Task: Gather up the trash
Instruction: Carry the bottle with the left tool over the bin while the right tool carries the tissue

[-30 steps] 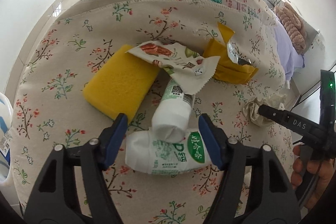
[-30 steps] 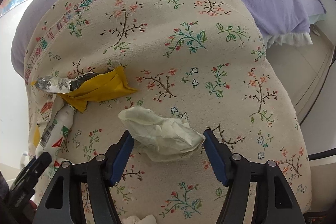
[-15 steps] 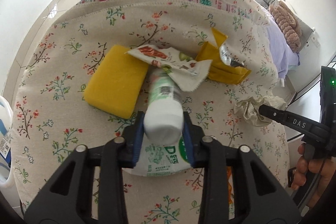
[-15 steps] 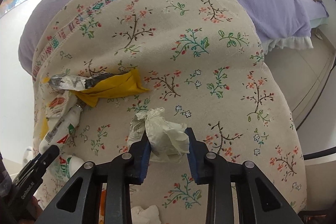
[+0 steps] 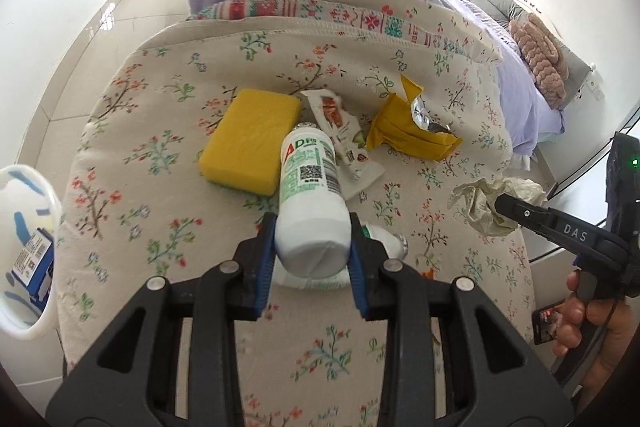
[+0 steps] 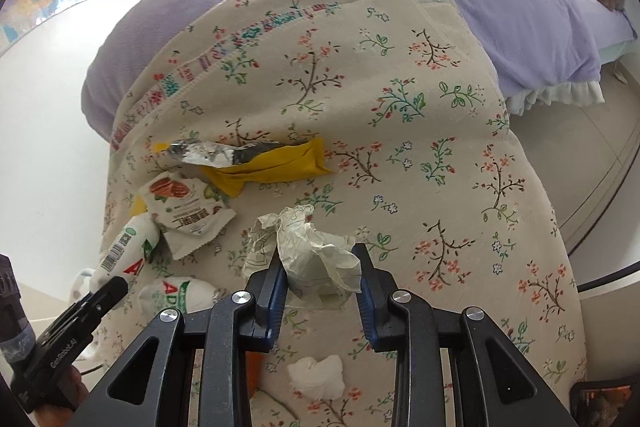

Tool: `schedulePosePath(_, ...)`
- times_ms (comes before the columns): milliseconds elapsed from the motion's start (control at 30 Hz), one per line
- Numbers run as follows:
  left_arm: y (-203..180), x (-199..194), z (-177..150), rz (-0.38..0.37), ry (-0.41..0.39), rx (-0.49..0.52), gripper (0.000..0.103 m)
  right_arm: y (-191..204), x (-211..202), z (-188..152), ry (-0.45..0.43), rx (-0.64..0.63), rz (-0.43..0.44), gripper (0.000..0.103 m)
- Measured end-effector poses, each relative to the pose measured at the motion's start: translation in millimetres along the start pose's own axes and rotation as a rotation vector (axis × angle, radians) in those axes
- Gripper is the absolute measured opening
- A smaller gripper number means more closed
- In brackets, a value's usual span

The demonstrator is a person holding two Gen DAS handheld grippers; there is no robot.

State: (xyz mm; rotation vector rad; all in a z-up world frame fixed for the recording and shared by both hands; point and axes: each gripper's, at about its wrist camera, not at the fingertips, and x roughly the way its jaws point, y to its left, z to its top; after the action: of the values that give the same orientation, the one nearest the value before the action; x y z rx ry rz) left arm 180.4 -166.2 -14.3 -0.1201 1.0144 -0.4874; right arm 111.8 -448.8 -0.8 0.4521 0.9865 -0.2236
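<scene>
My left gripper [image 5: 312,247] is shut on a white drink bottle with green print [image 5: 310,195], lifted off the floral cloth [image 5: 160,147]; its cap end points away from me. A second white bottle [image 5: 384,239] lies under it on the cloth. My right gripper [image 6: 320,275] is shut on a crumpled paper wad [image 6: 316,251], raised above the cloth [image 6: 440,147]. In the left wrist view the same wad [image 5: 480,203] hangs at the right gripper's tip. A yellow wrapper [image 5: 408,135], a printed snack packet [image 5: 340,131] and a yellow sponge [image 5: 252,139] lie on the cloth.
A white bin [image 5: 24,251] with a blue box inside stands at the left edge. A white tissue [image 6: 318,375] and something orange lie near the cloth's front edge. A purple blanket [image 6: 520,7] covers the bed beyond. A hand [image 5: 592,323] holds the right gripper.
Both grippers went from open around their items to shut on them. The left has lifted the bottle off the other one; the right has lifted the paper wad off the cloth.
</scene>
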Motion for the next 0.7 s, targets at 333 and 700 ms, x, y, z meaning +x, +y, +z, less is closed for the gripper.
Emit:
schedulePosePath(333,36,-49,-17,-0.051,-0.03,-0.092,0.035,13,-30,-19,-0.032,-0.006,0.0,0.032)
schedulePosePath(700,110,-112,-42,0.082,-0.098,-0.145,0.035,51,-38,-35,-0.028,-0.109,0.005,0.032)
